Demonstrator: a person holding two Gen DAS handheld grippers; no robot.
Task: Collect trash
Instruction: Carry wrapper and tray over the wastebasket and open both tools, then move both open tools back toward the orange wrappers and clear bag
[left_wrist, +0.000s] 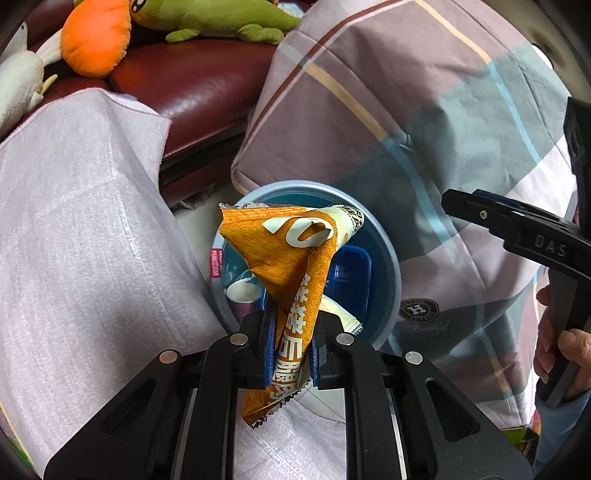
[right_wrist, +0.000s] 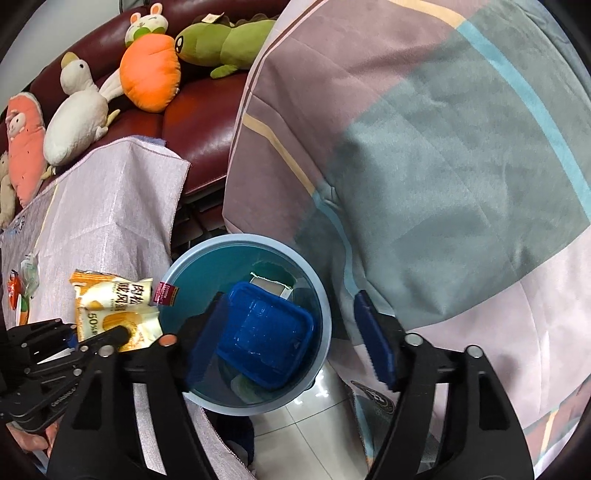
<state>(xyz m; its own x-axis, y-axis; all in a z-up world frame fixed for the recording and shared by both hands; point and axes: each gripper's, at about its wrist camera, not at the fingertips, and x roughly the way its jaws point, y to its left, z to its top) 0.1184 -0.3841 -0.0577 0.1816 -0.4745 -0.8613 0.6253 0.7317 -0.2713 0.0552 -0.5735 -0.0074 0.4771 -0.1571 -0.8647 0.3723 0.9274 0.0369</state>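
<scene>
My left gripper is shut on an orange snack wrapper and holds it over the near edge of the blue trash bin. The same wrapper and left gripper show at the left of the right wrist view. My right gripper is open and empty, just above the bin. It also shows at the right of the left wrist view. In the bin lie a blue plastic tray, a paper cup and other scraps.
The bin stands on the tiled floor between a table draped in pale pink cloth and a large plaid-covered bulk. A dark red sofa with several plush toys is behind. Small wrappers lie on the cloth.
</scene>
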